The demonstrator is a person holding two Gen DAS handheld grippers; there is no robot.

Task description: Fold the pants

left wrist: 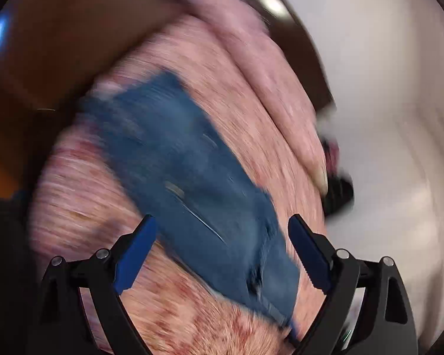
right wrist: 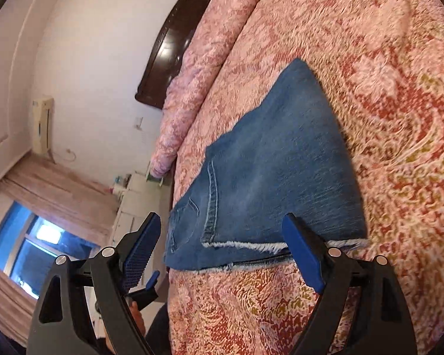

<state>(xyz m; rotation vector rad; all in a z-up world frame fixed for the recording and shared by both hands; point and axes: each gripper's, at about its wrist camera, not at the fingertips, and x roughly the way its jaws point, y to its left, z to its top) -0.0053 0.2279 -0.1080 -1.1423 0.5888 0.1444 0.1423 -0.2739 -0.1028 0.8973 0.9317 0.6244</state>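
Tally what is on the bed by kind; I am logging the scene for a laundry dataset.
Blue denim pants, folded with frayed hems stacked: 1
Pink and red patterned bedspread: 1
Rolled pink quilt along the far side: 1
Grippers over the bed, left gripper and right gripper, both open and empty: 2
Total: 5

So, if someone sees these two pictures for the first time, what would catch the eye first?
The blue jeans stand out first: they lie folded on the pink-and-red patterned bedspread, with frayed white hems toward the camera. Next come the open right gripper framing the hems and the open left gripper over the same jeans, in a blurred view. At the far end lie a rolled pink quilt and a dark headboard.
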